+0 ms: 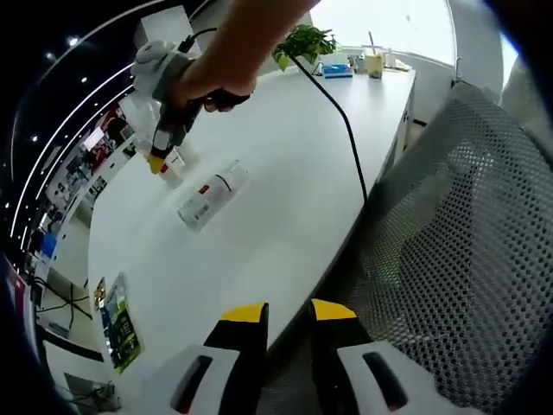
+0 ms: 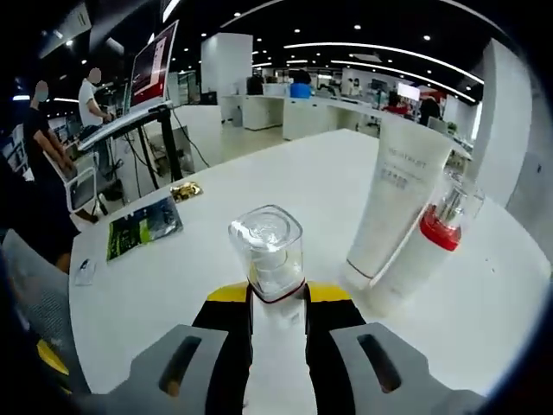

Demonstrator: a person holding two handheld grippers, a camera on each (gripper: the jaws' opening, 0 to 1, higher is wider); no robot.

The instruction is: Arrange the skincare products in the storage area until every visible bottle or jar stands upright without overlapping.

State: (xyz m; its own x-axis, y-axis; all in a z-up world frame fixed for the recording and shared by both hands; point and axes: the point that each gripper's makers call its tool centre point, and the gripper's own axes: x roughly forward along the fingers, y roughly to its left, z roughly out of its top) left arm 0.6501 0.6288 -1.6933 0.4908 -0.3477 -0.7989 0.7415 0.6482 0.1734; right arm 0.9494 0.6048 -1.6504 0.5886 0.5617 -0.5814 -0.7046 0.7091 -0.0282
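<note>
Clear-capped bottle [image 2: 266,259] upright, white tube [image 2: 396,203] standing, red-collared bottle [image 2: 423,251] leaning against it

White counter [image 2: 216,259], tall white tube [image 2: 400,194] upright, red-collared bottle [image 2: 423,251] leaning against it, green leaflet [image 2: 143,226], another bottle [image 1: 212,195] lying flat, potted plant [image 1: 304,43].

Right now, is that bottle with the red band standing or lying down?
Lying down: the red-banded bottle rests on its side on the white table.

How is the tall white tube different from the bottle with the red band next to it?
The white tube stands upright; the red-banded bottle leans against it. The tube is wide and plain white with grey lettering; the bottle is slimmer, with a red band and clear cap. Both sit on the white table.
</note>
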